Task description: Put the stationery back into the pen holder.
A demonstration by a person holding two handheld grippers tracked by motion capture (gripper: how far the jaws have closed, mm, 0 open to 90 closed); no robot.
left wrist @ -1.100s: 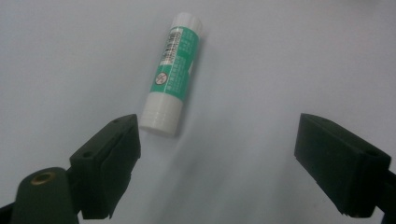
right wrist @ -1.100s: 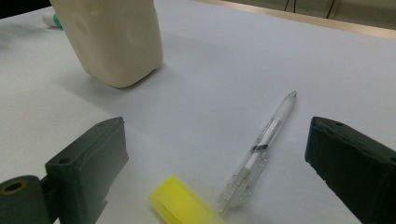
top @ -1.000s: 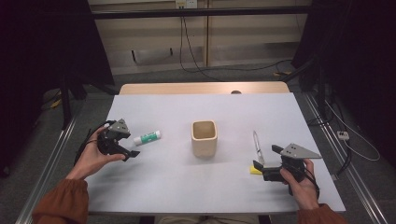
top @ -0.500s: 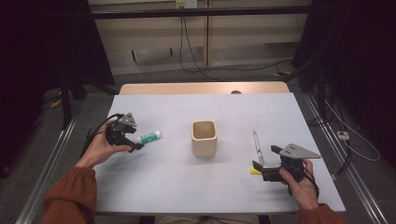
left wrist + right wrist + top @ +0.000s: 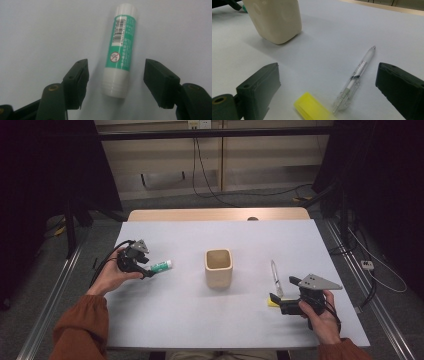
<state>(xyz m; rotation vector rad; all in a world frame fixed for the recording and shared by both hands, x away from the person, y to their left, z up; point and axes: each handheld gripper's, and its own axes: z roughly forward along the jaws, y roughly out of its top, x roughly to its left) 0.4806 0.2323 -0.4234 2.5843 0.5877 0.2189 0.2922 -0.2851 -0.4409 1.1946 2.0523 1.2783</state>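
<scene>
Glue stick (image 5: 121,50): barcode and a crossed-circle symbol show, print too small to read. It lies between my left tongs (image 5: 116,83), which have just been closing, untouched. My right tongs (image 5: 327,92) gape, empty.

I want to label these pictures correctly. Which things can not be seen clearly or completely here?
- Glue stick: small print on its label is too fine to read in the left gripper view; the left gripper covers one end in the high view.
- Yellow block: cut off by the bottom edge in the right gripper view; partly behind the right gripper in the high view.
- Cup: its inside is shadowed in the high view.
</scene>
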